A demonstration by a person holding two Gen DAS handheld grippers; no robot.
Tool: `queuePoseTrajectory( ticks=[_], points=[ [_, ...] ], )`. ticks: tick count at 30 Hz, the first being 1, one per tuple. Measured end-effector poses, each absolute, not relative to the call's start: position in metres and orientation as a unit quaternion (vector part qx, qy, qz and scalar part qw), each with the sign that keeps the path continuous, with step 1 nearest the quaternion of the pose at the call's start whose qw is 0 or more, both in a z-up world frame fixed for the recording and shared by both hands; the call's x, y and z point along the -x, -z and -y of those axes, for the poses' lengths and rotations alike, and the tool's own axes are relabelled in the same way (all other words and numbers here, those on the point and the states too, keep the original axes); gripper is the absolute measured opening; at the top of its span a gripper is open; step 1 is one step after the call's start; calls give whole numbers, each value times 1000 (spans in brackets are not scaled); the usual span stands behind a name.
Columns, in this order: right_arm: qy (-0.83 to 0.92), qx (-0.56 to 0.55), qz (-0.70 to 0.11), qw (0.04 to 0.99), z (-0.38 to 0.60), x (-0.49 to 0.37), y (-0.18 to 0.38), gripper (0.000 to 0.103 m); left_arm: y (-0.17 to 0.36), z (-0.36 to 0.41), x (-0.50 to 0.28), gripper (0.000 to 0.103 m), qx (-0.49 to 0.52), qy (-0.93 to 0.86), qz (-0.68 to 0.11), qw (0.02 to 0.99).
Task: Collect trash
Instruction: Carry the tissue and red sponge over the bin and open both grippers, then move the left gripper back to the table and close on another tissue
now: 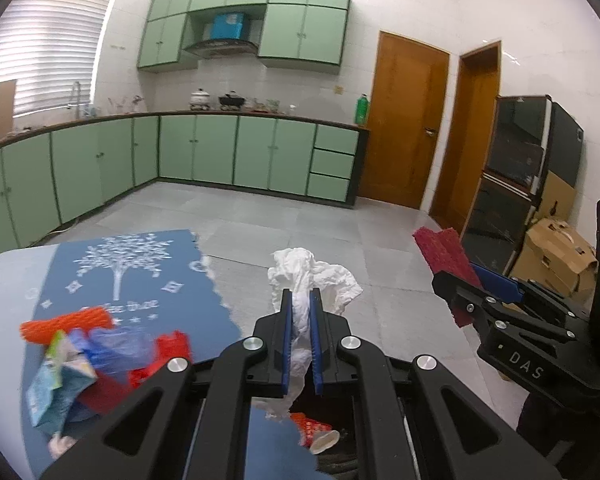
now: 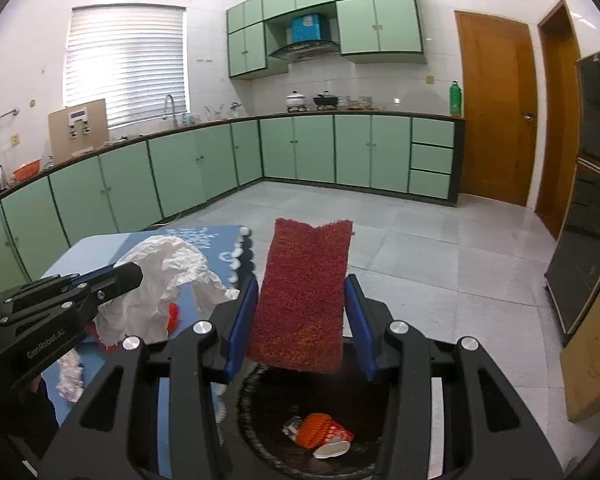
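My left gripper [image 1: 301, 306] is shut on a crumpled white tissue [image 1: 320, 276] and holds it in the air past the table's edge; the tissue also shows in the right wrist view [image 2: 172, 280]. My right gripper [image 2: 302, 300] is shut on a red scrub sponge [image 2: 306, 288], held above a dark trash bin [image 2: 260, 432]. The bin holds an orange net, a red wrapper and a small cup [image 2: 324, 436]. More trash [image 1: 84, 360] lies on the blue cloth [image 1: 140, 280]: an orange net, blue and green wrappers, red pieces.
The blue cloth covers a table [image 1: 8, 272] at the lower left. Green cabinets [image 2: 300, 152] line the far walls. Brown doors [image 2: 496, 108] and a dark fridge [image 1: 516, 168] stand on the right. A cardboard box [image 1: 556, 256] sits by the fridge.
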State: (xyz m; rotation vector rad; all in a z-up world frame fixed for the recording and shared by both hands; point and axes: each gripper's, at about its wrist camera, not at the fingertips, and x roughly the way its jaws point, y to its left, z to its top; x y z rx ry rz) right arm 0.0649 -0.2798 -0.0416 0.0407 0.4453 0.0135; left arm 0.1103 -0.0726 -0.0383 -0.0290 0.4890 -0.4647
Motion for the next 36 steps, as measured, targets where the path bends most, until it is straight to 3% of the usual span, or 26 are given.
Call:
queuePoseTrajectory(
  ticks=[15,19,20,25,29,31,36],
  points=[
    [58,-65,-309,947,350,-116,131,43,96,159,-170,8,-28,267,-310,912],
    [64,-81,-355,929,361,-136,163,53,113,175,-188,11,-36,268,-333,903],
    [66,-83,-363,926,364,-139,170,63,116,178,-191,12,-37,270,-338,901],
    [77,-92,-372,921,369,-144,181,70,121,178,-201,36,-32,268,-347,898],
    [89,-86,-355,927,363,-141,170,90,114,167,-198,48,-28,255,-340,905],
    [88,-85,-346,930,360,-140,161,91,106,155,-192,56,-23,243,-333,911],
    [74,-86,-303,946,337,-121,127,95,83,115,-166,64,-18,200,-306,931]
  ],
)
